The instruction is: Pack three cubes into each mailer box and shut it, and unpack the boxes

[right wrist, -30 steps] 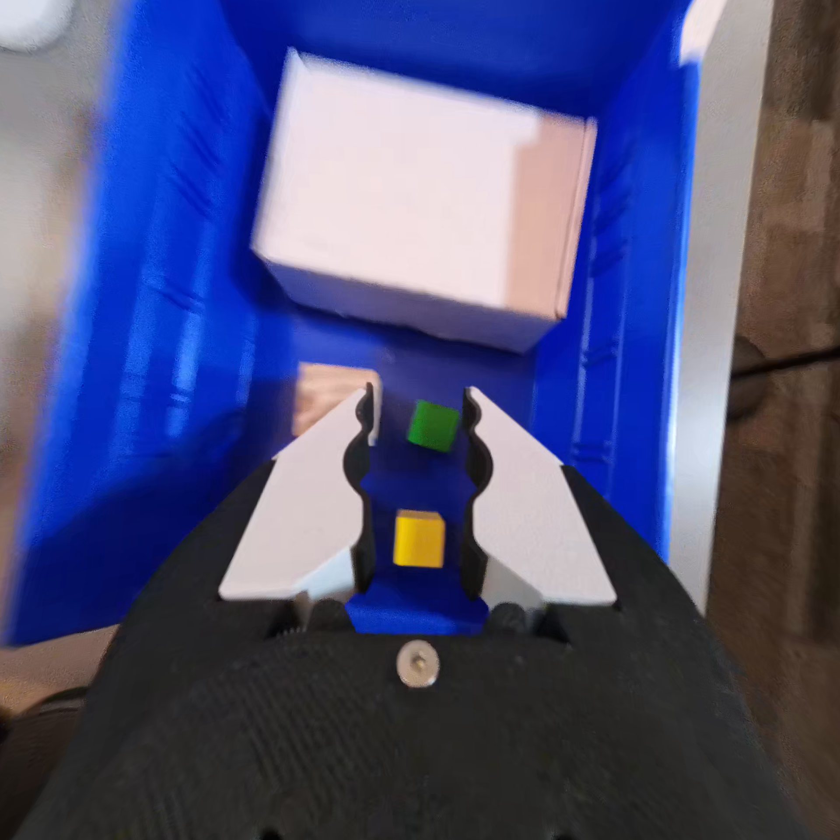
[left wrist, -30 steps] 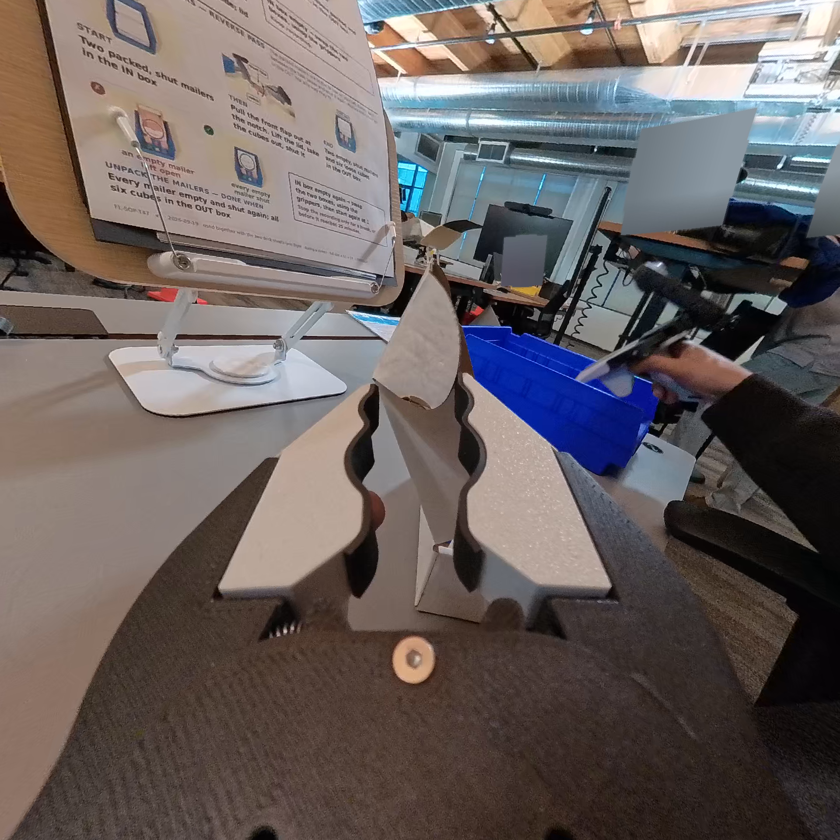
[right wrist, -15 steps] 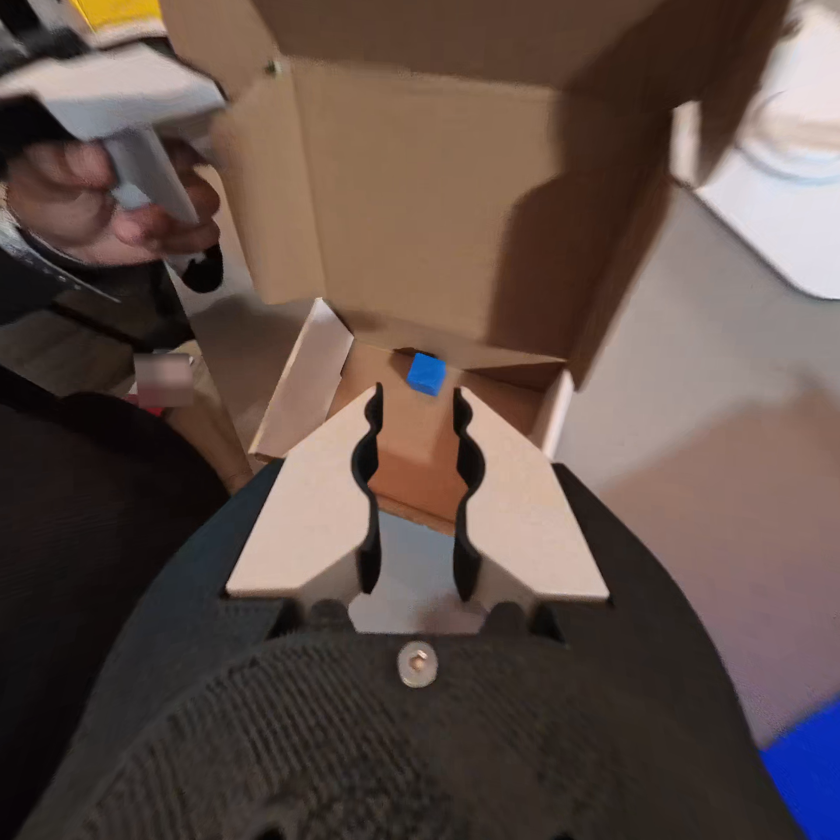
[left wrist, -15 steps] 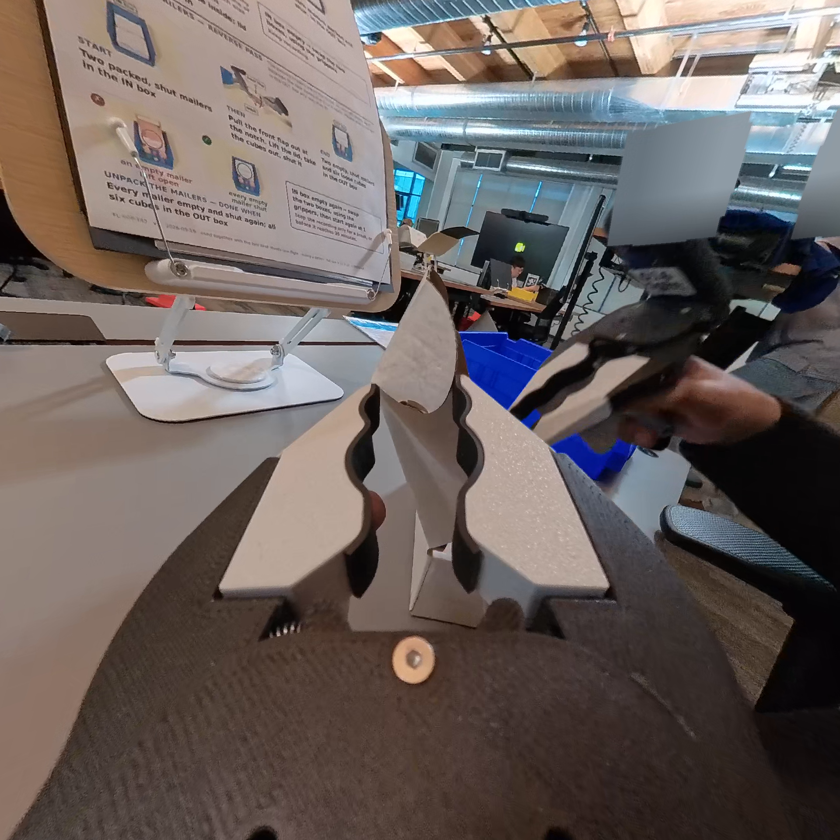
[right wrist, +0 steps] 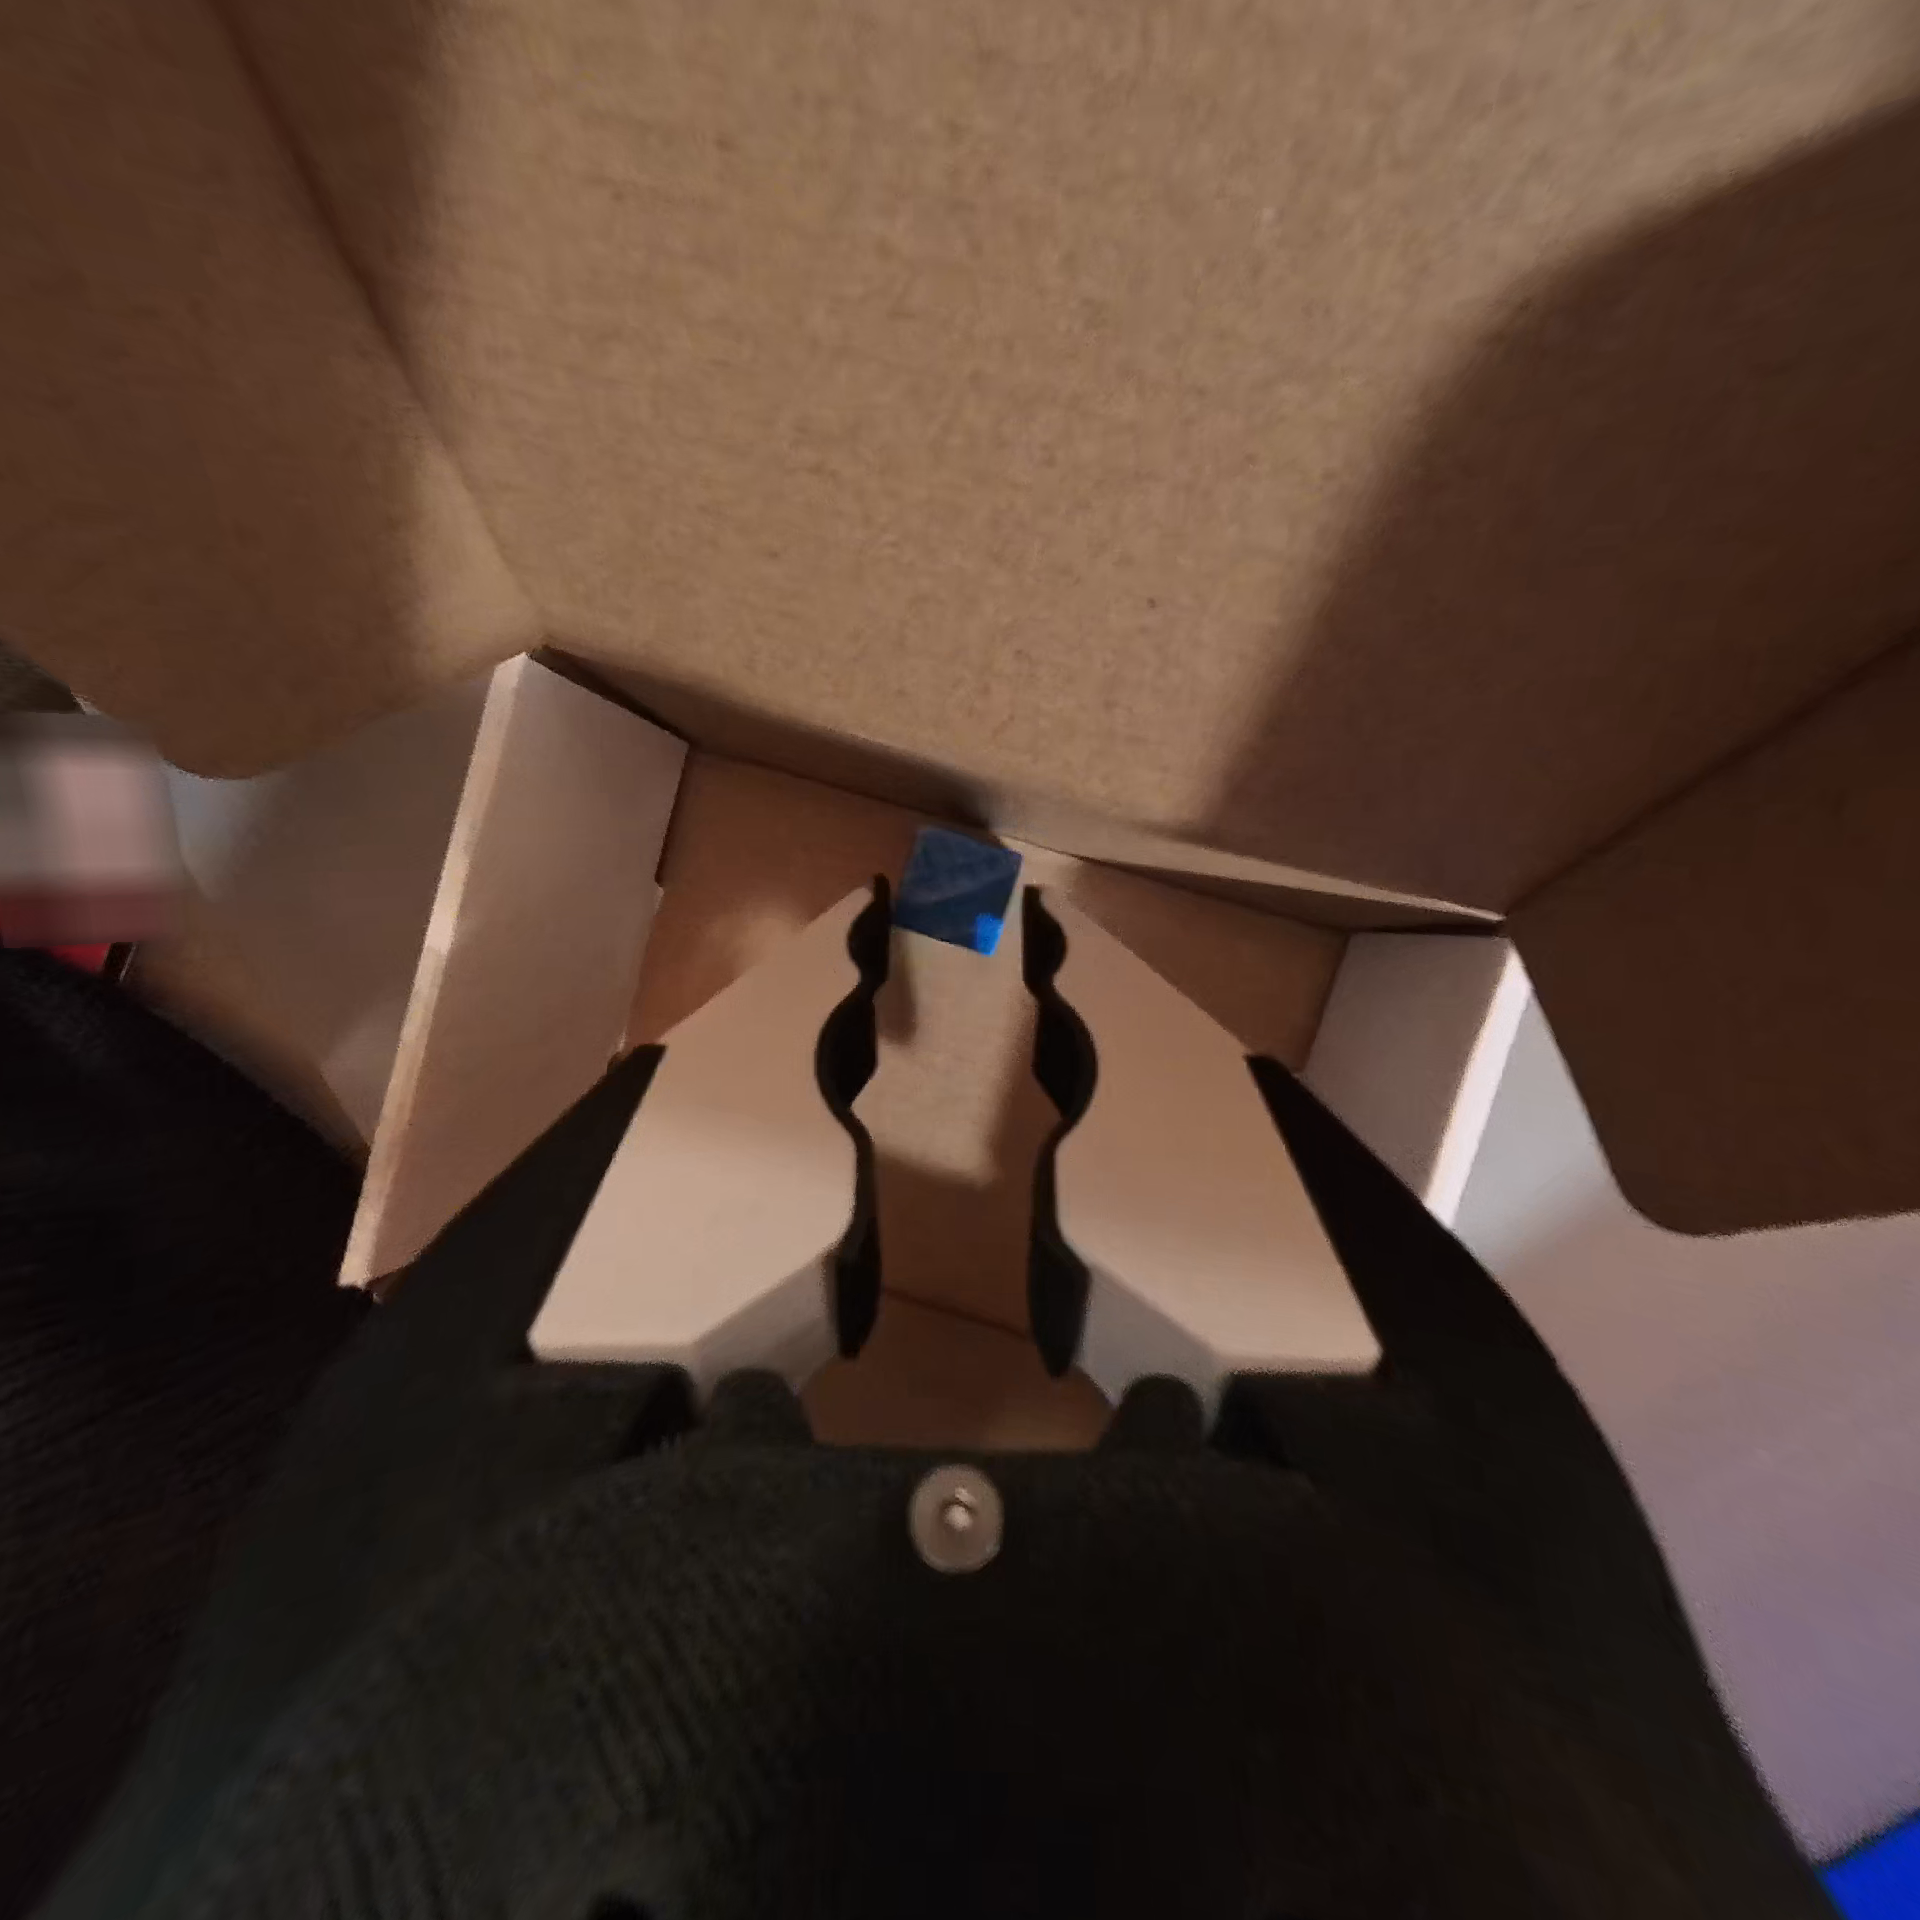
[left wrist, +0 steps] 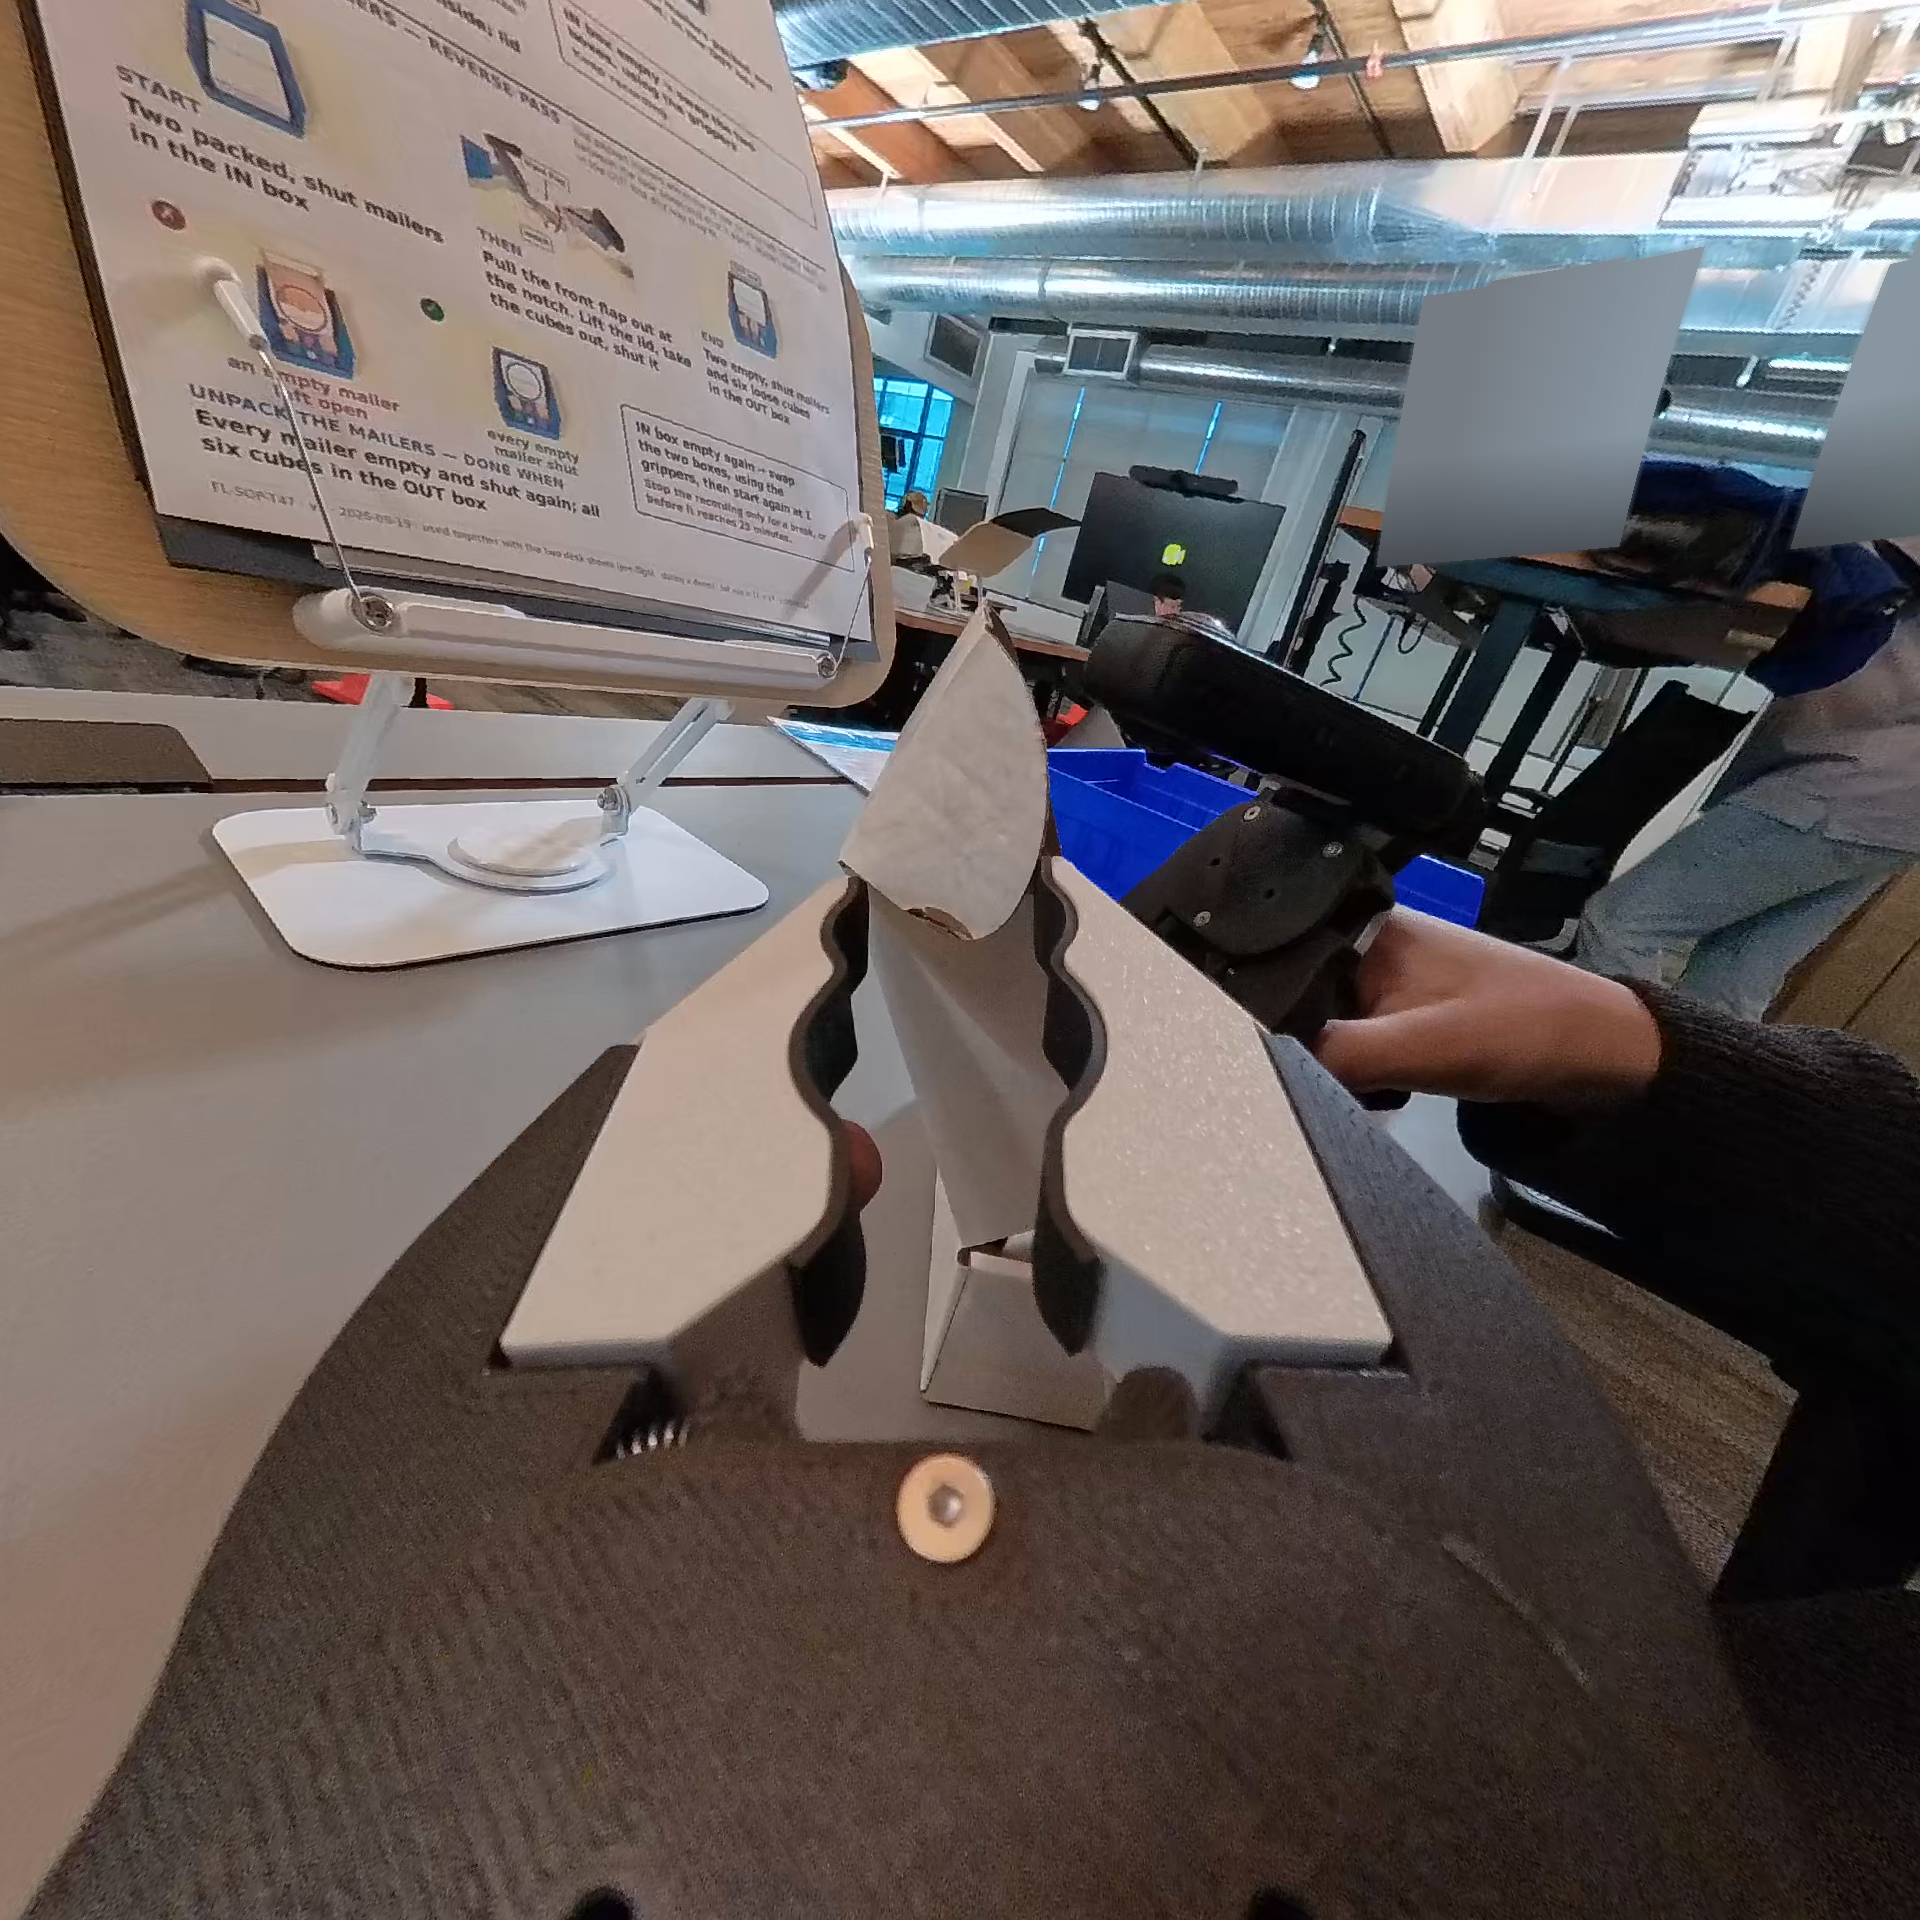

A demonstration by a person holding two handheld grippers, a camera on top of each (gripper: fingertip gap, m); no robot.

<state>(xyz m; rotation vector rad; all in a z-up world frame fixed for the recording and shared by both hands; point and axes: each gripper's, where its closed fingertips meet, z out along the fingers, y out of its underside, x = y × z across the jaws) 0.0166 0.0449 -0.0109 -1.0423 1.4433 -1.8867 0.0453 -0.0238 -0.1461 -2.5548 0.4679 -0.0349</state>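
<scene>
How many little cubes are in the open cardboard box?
1: a blue cube at the back of the mailer box, just beyond the right gripper. Others may hide under it.

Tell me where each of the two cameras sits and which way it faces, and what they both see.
Left wrist view: sits on the left claw, faces level across the table toward a document stand; the claw is shut on the mailer box lid flap; right hand shows.
Right wrist view: sits on the right claw, open, faces down into the open mailer box at a blue cube.
Shared: the same mailer box.
</scene>
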